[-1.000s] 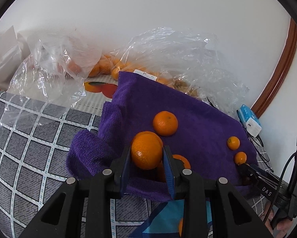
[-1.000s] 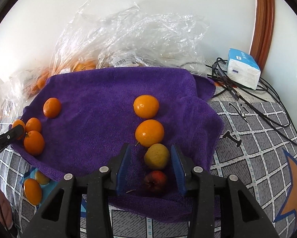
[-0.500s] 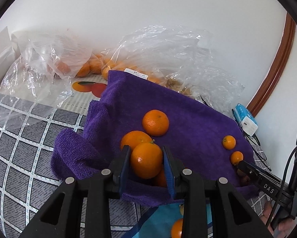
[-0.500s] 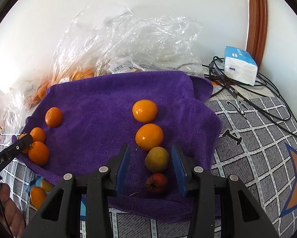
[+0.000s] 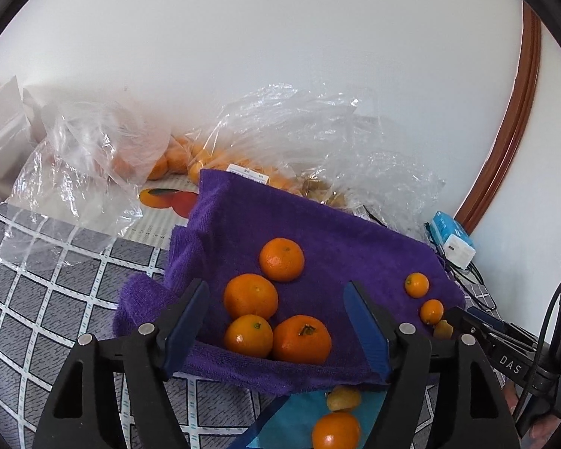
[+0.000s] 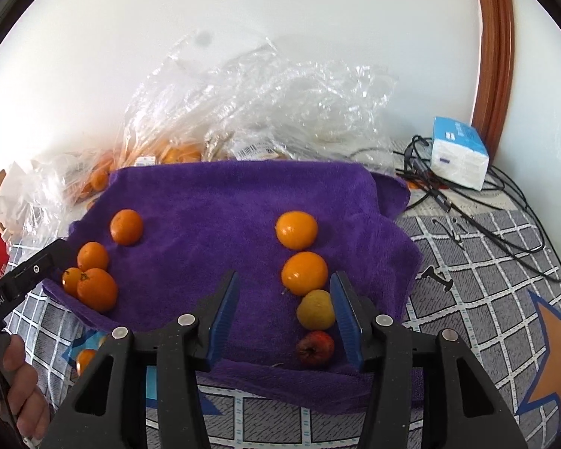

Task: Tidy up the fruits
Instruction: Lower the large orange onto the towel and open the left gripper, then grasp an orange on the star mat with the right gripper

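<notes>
Left wrist view: left gripper spread wide, empty; four oranges on purple towel between its fingers, at 6 o'clock.

Right wrist view: right gripper wide, empty; yellow fruit beside right finger, red fruit just below.

Orange tangerines lie on a purple towel; near its front edge sit a yellow fruit and a red one. Beside the towel, the desk cover shows a grey-and-white grid.

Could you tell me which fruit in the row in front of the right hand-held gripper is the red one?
The small red fruit at the row's near end, just behind the towel's front edge; the others are yellow or orange.
</notes>
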A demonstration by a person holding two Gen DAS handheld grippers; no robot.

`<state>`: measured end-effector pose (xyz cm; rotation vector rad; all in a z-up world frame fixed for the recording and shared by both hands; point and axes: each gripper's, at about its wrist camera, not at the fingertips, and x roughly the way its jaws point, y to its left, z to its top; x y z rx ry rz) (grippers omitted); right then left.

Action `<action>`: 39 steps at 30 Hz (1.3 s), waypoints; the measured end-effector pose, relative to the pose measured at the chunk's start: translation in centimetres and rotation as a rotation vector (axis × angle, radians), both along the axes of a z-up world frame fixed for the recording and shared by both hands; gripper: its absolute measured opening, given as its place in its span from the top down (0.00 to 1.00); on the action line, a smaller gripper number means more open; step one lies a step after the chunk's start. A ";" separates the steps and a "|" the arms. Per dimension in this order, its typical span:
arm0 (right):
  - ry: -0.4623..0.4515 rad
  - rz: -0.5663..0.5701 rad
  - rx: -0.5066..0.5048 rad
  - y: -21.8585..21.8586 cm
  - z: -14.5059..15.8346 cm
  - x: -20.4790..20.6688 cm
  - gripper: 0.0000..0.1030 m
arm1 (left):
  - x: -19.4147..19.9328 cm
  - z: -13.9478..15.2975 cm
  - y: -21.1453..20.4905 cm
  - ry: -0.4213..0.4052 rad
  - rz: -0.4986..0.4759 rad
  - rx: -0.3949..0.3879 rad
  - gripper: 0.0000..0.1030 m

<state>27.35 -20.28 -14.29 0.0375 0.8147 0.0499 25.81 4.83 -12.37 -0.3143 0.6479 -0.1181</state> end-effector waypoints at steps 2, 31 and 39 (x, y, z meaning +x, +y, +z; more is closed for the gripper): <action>-0.005 0.012 0.021 0.3 0.8 -0.7 0.50 | -0.3 0.8 0.5 -0.012 0.009 -0.003 0.29; 0.128 0.273 0.032 12.1 -2.1 -7.4 0.57 | -10.1 -2.3 8.8 0.148 0.140 0.147 0.28; 0.185 0.247 0.073 13.2 -4.1 -5.4 0.64 | -10.0 -3.1 9.8 0.181 0.206 0.087 0.28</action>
